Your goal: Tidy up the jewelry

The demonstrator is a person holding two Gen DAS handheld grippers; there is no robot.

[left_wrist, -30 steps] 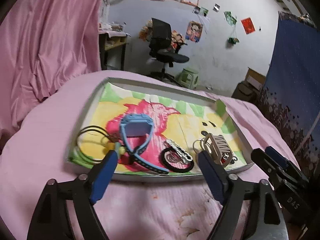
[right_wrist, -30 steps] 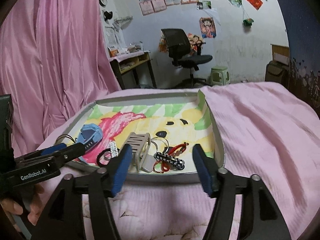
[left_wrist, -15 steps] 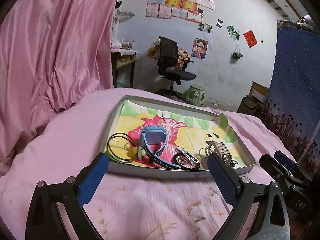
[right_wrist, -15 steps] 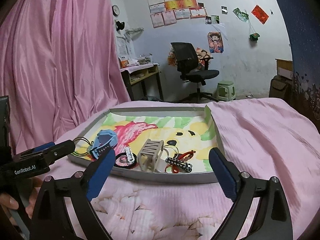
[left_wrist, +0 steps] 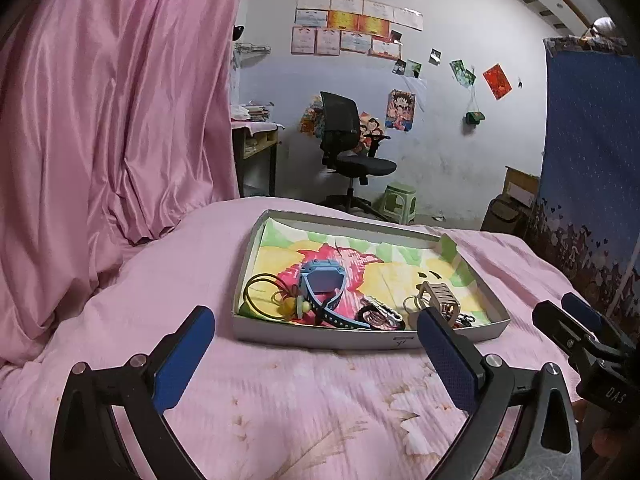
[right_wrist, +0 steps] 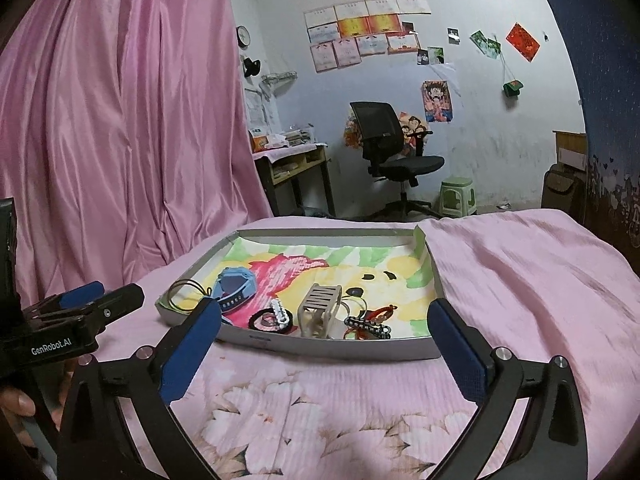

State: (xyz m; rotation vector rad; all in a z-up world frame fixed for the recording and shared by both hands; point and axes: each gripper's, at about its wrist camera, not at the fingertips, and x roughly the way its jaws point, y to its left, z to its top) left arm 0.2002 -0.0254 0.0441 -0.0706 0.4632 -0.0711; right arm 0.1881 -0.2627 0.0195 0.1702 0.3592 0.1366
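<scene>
Blue-padded left hand-held gripper and right hand-held gripper are both hanging over the pink bed cover, short of the tray; their jaws have just been opening and are standing wide with nothing between them. Jewelry is lying inside the tray: hoops, blue watch, beaded bracelet, slatted clip, red cord. Looks like a between-picks pause; next move is calling for choosing one piece and closing on it.
</scene>
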